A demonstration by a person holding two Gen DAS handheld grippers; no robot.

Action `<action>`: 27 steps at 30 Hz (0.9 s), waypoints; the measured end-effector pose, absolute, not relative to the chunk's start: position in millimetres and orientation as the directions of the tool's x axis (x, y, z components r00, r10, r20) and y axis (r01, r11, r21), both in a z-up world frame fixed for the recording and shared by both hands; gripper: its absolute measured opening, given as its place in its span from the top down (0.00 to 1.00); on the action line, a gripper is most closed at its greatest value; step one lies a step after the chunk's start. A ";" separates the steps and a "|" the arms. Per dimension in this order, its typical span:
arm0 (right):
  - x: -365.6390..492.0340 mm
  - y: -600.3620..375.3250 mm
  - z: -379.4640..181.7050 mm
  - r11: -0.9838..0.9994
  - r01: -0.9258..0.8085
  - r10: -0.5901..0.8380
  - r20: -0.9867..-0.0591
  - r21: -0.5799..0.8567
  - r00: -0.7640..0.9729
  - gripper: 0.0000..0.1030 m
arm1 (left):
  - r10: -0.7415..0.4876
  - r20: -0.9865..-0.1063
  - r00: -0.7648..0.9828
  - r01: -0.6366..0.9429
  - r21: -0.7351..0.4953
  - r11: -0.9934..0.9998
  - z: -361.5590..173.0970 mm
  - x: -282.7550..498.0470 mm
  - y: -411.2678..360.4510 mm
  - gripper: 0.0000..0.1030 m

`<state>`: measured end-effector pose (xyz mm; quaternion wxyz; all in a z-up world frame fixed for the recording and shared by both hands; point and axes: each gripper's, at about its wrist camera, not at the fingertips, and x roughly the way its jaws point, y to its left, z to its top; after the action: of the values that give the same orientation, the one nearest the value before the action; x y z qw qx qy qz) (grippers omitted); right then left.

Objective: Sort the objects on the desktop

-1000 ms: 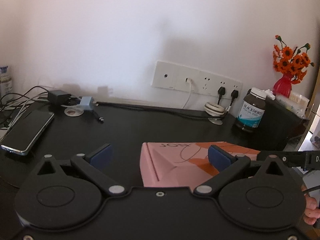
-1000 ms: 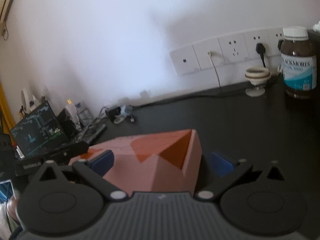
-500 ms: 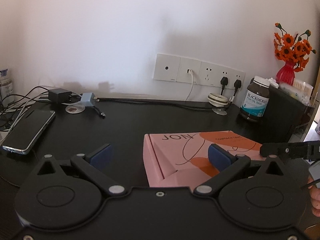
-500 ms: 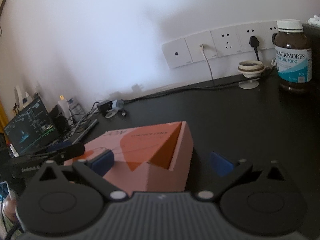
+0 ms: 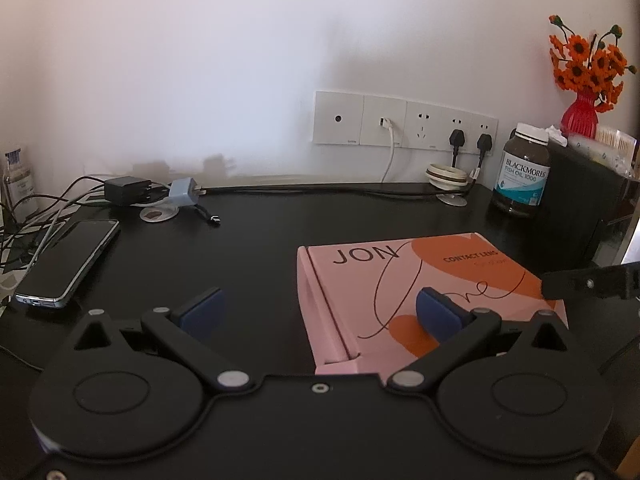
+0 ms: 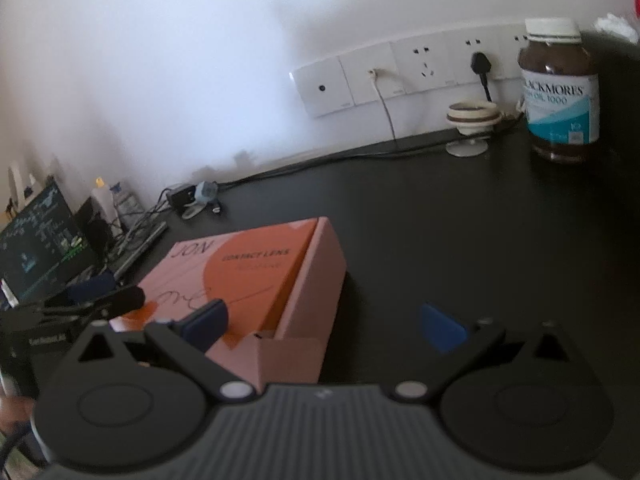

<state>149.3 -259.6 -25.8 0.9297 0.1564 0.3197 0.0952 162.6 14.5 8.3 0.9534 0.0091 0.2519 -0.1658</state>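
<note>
My left tongs are spread wide and grasp nothing; one blue pad hovers over the flat pink and orange cardboard box printed "JON" and "CONTACT LENS", the other over bare black desk. My right tongs are likewise released and empty, straddling the box's right edge — one pad over the lid, one over the desk beside it. The box lies flat on the desk, near its front, well apart from the brown fish-oil bottle with a white cap at the back wall and from the dark smartphone lying to the left. Whether the box already lies where it belongs or waits to be moved, I cannot tell. The risk I see is in the grip: the box is broad and low, so a pinch on one edge could crush the thin card or let it pivot and slip — and my two tongs sit close enough over it to knock together.
</note>
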 end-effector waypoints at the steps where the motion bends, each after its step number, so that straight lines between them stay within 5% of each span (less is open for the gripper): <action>1: 147.1 -259.8 -23.7 0.937 -0.095 0.280 -0.563 0.336 0.777 0.01 | -0.310 -0.481 0.820 0.319 -0.065 0.946 9.5 161.6 15.7 0.00; 5: 133.5 -260.4 -11.9 0.953 -0.198 0.294 -0.540 0.230 0.789 0.01 | -0.311 -0.465 0.829 0.325 -0.051 0.944 14.3 155.3 19.5 0.00; 11: 77.9 -238.2 -13.1 0.814 -0.441 0.256 -0.448 -0.378 0.857 0.03 | -0.357 -0.420 0.834 0.423 0.072 0.903 13.5 130.2 18.9 0.00; 15: 69.5 -237.3 -24.5 0.737 -0.530 0.312 -0.485 -0.420 0.817 0.29 | -0.408 -0.391 0.825 0.503 0.179 0.846 10.3 110.1 17.8 0.00; 27: 89.2 -221.8 -49.5 0.601 -0.625 0.438 -0.450 -0.497 0.779 0.30 | -0.515 -0.428 0.743 0.659 0.333 0.675 -2.9 101.6 18.6 0.03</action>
<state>89.2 -221.8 -49.5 0.8834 -0.3299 0.1423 0.3008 101.6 18.6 -2.9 0.9025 0.2387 0.1509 -0.3251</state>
